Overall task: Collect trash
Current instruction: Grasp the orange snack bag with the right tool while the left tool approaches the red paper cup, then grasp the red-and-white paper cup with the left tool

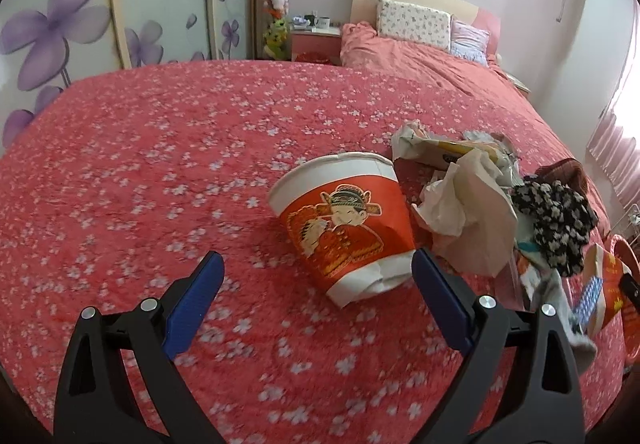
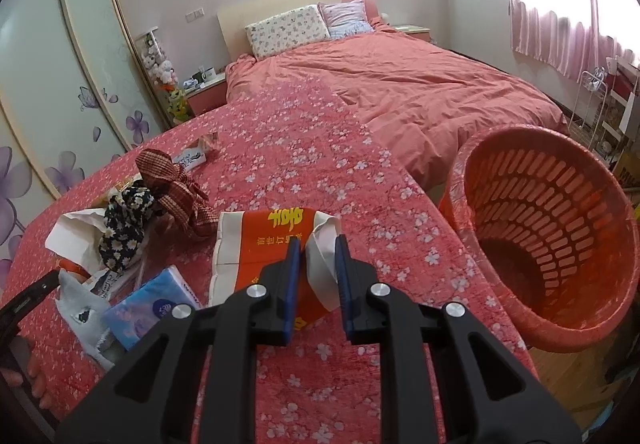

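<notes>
While the left gripper (image 1: 316, 276) hangs with its fingers (image 1: 198, 294) spread wide and holding nothing, a paper cup (image 1: 344, 219) lies tipped on the floral cover (image 1: 160, 147), base between the tips, rim toward 11 o'clock, neither pad touching. Crumpled paper (image 1: 468, 211) and wrappers (image 1: 452, 147) crowd its 3 o'clock side; from 9 to 12 o'clock the cover lies bare to the wardrobe (image 1: 52, 23). The right gripper (image 2: 318, 268) has its fingers (image 2: 290, 284) nearly together, pinching a flattened red-and-white cup (image 2: 264, 244). A red basket (image 2: 560, 228) stands at 3 o'clock, just off the cover's edge, mouth tilted toward the camera. At 9 o'clock sit a tissue pack (image 2: 156, 306) and cloth scraps (image 2: 124, 228).
</notes>
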